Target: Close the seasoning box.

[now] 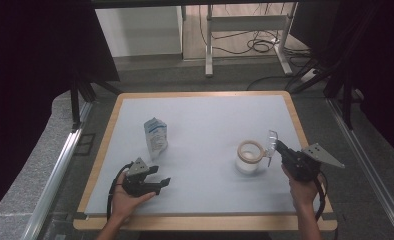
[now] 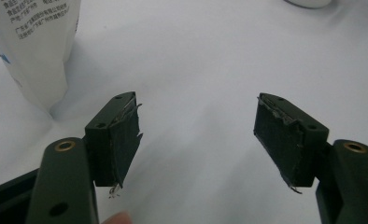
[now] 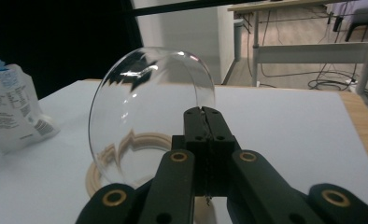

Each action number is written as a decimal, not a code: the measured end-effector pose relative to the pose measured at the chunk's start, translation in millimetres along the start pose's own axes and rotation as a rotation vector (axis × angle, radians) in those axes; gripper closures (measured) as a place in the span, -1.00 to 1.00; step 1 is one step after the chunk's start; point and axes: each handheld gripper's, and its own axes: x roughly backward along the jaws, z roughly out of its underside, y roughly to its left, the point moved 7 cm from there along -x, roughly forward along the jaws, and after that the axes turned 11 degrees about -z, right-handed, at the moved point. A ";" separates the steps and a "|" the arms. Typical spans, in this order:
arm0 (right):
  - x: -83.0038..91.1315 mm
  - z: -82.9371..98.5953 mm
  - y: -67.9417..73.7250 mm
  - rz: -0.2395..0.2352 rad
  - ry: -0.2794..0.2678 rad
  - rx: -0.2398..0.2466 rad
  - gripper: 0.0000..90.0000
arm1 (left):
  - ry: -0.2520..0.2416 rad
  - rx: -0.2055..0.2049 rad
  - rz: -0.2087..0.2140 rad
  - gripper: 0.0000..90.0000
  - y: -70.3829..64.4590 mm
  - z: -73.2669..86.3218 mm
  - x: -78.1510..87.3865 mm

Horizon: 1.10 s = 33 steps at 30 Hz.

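Note:
A clear glass lid (image 1: 271, 146) is held on edge, upright, just right of a glass jar with a wooden rim (image 1: 250, 154). My right gripper (image 1: 277, 146) is shut on the lid's edge. In the right gripper view the lid (image 3: 145, 116) stands before the closed jaws (image 3: 204, 116), with the jar's wooden rim (image 3: 97, 176) below it. A white and blue pouch (image 1: 155, 136) stands left of centre. My left gripper (image 1: 160, 175) rests open near the table's front left, just below the pouch. Nothing lies between its jaws (image 2: 196, 135), and the pouch (image 2: 37, 46) is at their upper left.
The white mat (image 1: 210, 115) covers a wood-edged table (image 1: 110, 125). Beyond the far edge are a desk frame (image 1: 245, 30) and floor cables (image 1: 260, 46). Dark curtains and metal rails flank both sides.

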 end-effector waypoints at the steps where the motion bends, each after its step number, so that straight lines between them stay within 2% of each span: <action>1: -2.4 0.4 2.8 -0.006 0.003 0.001 1.00 | 0.001 0.000 0.000 -0.31 0.1 0.1 -0.3; 8: -27.1 5.0 28.9 -0.062 0.057 0.043 1.00 | 0.008 -0.005 0.000 -0.31 -0.7 1.0 -1.8; 10: -33.4 7.6 36.8 -0.076 0.078 0.069 1.00 | 0.008 -0.004 0.001 -0.31 -0.7 0.9 -1.8; 13: -39.9 11.2 46.5 -0.093 0.111 0.096 1.00 | 0.009 -0.005 0.002 -0.31 -0.7 1.2 -1.9; 16: -44.0 13.7 52.1 -0.112 0.123 0.103 1.00 | 0.009 -0.005 0.003 -0.31 -0.3 1.2 -1.6; 28: -41.5 14.5 53.4 -0.136 0.126 0.087 1.00 | 0.005 0.002 0.000 -0.31 1.5 1.3 -0.8; 33: -28.5 13.6 47.5 -0.132 0.110 0.072 0.99 | 0.002 0.012 -0.004 -0.31 5.6 2.0 1.7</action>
